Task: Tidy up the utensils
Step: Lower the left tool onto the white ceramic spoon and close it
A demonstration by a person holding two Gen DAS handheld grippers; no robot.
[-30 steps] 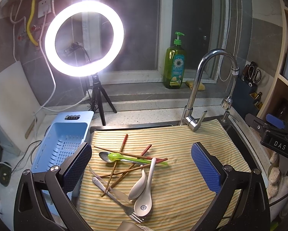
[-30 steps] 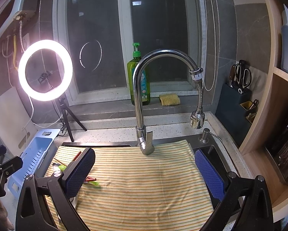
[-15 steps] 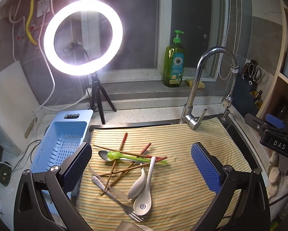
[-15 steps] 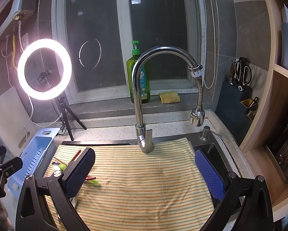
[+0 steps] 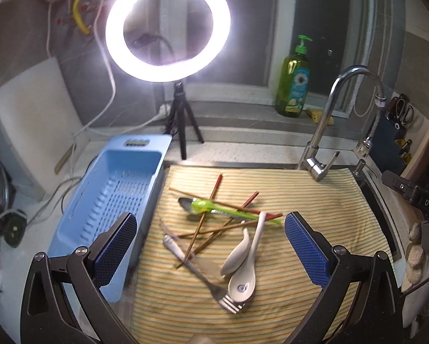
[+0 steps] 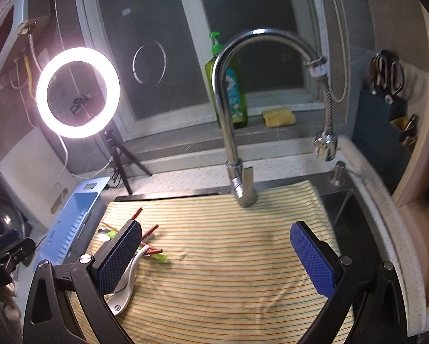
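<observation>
Left tool (image 5: 210, 240): jaws spread wide, nothing between the blue pads. I have it hovering above the utensil pile, not touching anything. Right tool (image 6: 216, 250): also wide open and holding nothing, over the bare middle of the striped cloth (image 6: 228, 258).

The utensils lie in a loose heap on the left half of the striped cloth, which is spread over the sink. In the left wrist view I count several brown and red chopsticks (image 5: 214, 192) crossing one another, a green spoon (image 5: 211, 207) lying over a metal spoon (image 5: 185, 203), two white ceramic spoons (image 5: 247, 269) side by side with bowls toward me, and a fork (image 5: 214, 286) with a white handle, tines touching the larger ceramic spoon's bowl. Slight motion blur on the pile, so I cannot tell the exact chopstick count.

Blue drain basket (image 5: 114, 197) sits on the bench just beside the cloth's left edge; no utensils visible in it. Faucet (image 6: 231, 114) stands at the cloth's far edge, green soap bottle (image 5: 293, 86) on the sill behind, ring light (image 5: 168, 25) lit at back left.

In the right wrist view the left pad hides much of the pile; one ceramic spoon shows below it.
</observation>
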